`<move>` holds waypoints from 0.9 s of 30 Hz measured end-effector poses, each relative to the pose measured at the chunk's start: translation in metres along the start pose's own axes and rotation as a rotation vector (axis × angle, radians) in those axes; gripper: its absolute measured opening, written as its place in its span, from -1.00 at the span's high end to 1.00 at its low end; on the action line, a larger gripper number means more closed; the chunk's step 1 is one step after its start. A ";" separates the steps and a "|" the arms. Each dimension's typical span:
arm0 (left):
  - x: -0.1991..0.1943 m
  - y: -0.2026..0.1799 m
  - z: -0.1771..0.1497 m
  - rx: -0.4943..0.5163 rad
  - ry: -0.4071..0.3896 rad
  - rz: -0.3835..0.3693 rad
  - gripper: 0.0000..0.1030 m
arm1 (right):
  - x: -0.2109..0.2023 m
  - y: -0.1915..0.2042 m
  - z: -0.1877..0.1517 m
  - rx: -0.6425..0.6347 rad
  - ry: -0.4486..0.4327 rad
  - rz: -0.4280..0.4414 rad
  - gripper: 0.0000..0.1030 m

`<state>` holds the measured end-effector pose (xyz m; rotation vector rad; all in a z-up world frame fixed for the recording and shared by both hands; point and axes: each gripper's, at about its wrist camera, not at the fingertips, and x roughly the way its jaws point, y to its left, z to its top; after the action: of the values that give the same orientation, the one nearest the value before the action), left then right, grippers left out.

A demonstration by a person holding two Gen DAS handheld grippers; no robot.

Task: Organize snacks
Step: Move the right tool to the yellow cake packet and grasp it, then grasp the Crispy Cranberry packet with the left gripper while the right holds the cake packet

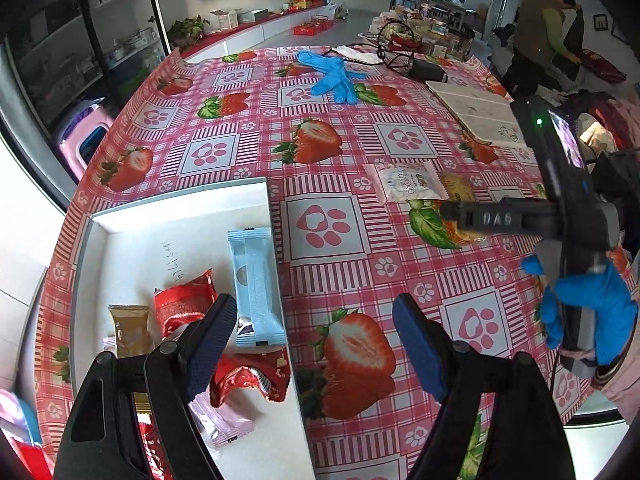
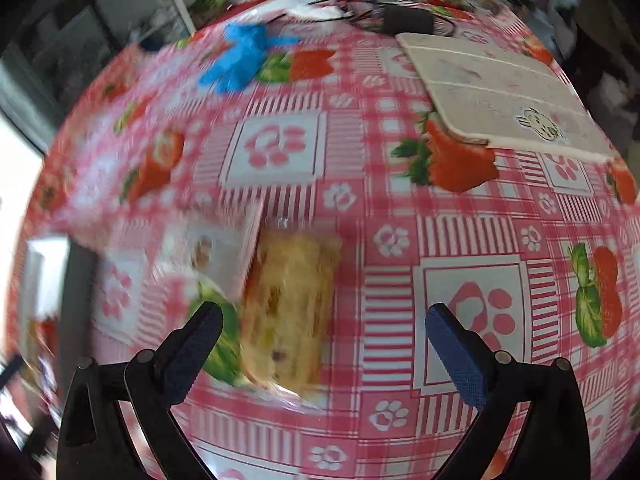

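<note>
A white box (image 1: 180, 208) lies at the table's left and holds a light blue packet (image 1: 256, 280), red packets (image 1: 184, 306), a tan packet (image 1: 130, 330) and a pink one. My left gripper (image 1: 314, 344) is open and empty above the box's right wall. On the cloth lie a white cranberry packet (image 1: 410, 180) and a clear-wrapped yellow cake (image 1: 460, 190). My right gripper (image 2: 324, 354) is open, low over the yellow cake (image 2: 290, 308), with the white packet (image 2: 212, 256) to its left. The right gripper's body (image 1: 560, 216) also shows in the left wrist view, over the cake.
Strawberry-print tablecloth (image 1: 328, 224) covers the table. Blue gloves (image 1: 332, 74) lie at the far side, a white folded mat (image 1: 476, 112) at the far right, with cables and a black device (image 1: 428, 70) behind. A person stands at the back right.
</note>
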<state>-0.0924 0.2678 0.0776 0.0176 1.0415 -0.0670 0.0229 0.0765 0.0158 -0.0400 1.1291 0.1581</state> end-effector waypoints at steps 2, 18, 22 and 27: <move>0.001 -0.006 0.003 0.006 0.008 -0.006 -0.61 | 0.000 0.007 -0.005 -0.067 -0.016 -0.034 -0.85; 0.065 -0.096 0.071 0.433 0.002 0.006 -0.67 | -0.031 -0.048 -0.057 -0.089 -0.076 -0.033 0.26; 0.115 -0.108 0.084 0.452 0.048 0.013 -0.67 | -0.036 -0.055 -0.068 -0.091 -0.093 -0.019 0.26; 0.128 -0.112 0.094 0.387 0.029 -0.034 -0.55 | -0.036 -0.054 -0.072 -0.102 -0.108 -0.027 0.25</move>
<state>0.0459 0.1454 0.0171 0.3528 1.0448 -0.2995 -0.0486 0.0117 0.0149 -0.1362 1.0120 0.1916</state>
